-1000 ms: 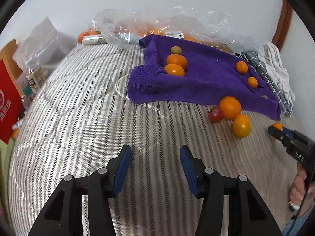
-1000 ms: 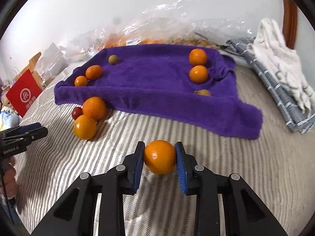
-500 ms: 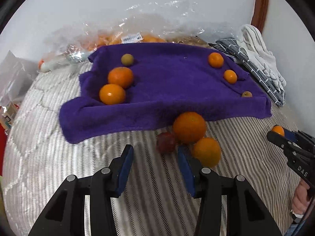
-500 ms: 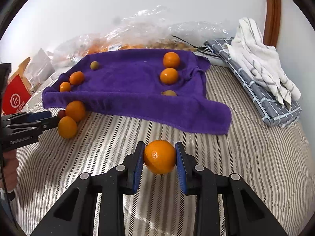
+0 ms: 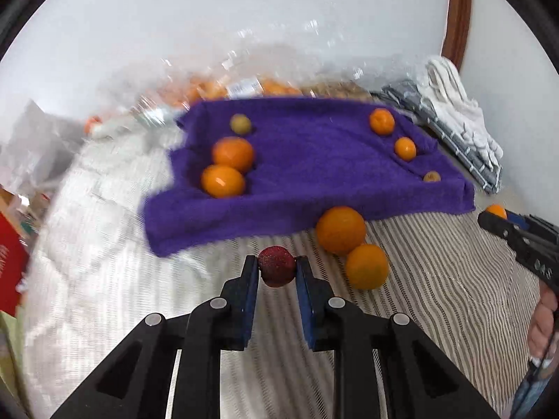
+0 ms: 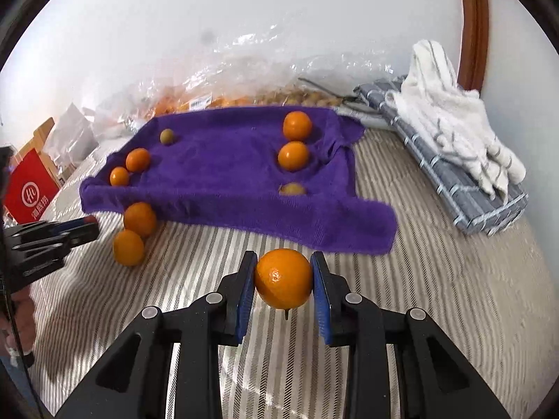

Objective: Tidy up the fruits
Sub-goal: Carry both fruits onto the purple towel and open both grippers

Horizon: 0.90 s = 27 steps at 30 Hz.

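My left gripper (image 5: 277, 268) is shut on a small dark red fruit (image 5: 276, 266), held just above the striped bed cover. Two oranges (image 5: 340, 225) (image 5: 367, 266) lie right of it at the front edge of the purple towel (image 5: 314, 167). On the towel sit two oranges (image 5: 232, 153) and a greenish fruit (image 5: 240, 124) at the left, and two small oranges (image 5: 382, 121) with a yellowish fruit (image 5: 432, 176) at the right. My right gripper (image 6: 283, 277) is shut on an orange (image 6: 283, 278), lifted before the towel (image 6: 216, 174); it also shows at the right edge (image 5: 496, 213).
Clear plastic bags with more fruit (image 6: 216, 94) lie along the wall behind the towel. A folded grey cloth with a white towel on it (image 6: 454, 132) is at the right. A red carton (image 6: 29, 192) stands at the left. A person's hand (image 5: 543, 321) holds the right gripper.
My left gripper swung right to the red fruit, shut on it and lifted it. The right gripper rose a little with its orange.
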Each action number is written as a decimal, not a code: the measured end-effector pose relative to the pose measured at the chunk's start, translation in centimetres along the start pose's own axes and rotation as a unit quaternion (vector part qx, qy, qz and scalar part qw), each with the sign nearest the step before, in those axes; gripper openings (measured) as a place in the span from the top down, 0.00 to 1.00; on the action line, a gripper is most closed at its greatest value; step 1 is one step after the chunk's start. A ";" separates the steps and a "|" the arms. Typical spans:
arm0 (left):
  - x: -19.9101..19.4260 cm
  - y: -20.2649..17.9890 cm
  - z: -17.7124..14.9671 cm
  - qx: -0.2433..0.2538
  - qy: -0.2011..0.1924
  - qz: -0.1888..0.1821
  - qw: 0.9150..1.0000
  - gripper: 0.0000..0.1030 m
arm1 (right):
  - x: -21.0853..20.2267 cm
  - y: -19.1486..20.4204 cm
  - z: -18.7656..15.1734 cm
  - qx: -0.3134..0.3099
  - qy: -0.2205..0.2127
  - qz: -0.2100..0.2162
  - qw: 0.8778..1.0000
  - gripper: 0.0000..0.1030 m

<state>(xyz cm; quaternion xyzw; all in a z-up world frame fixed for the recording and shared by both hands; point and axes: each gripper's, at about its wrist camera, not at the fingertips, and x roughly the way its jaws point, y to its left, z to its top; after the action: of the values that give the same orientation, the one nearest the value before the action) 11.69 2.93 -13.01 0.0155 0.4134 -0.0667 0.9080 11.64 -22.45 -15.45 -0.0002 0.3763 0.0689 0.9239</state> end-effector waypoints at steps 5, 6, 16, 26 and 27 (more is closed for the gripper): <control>-3.8 1.4 2.6 -0.007 -0.034 0.014 0.999 0.80 | -1.1 -0.6 3.1 0.008 -0.025 -0.001 1.000 0.70; -4.2 1.7 3.2 -0.010 -0.041 0.013 0.999 0.80 | -1.2 -0.6 3.8 0.010 -0.031 -0.001 0.999 0.70; -2.0 2.5 9.2 -0.058 -0.099 0.014 0.993 0.80 | -0.1 -0.4 10.1 0.011 -0.068 0.007 0.998 0.70; 4.3 3.7 12.3 -0.090 -0.110 0.042 0.989 0.80 | 5.4 -1.8 11.3 0.031 -0.039 0.013 0.999 0.70; 5.1 3.9 12.4 -0.094 -0.106 0.042 0.989 0.80 | 6.1 -2.1 11.0 0.034 -0.032 0.014 0.999 0.70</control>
<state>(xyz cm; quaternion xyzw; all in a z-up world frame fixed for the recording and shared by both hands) 24.84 5.21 -8.79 -0.0593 0.3178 0.0095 0.9463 23.87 -23.14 -11.88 0.0383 0.3488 0.0687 0.9339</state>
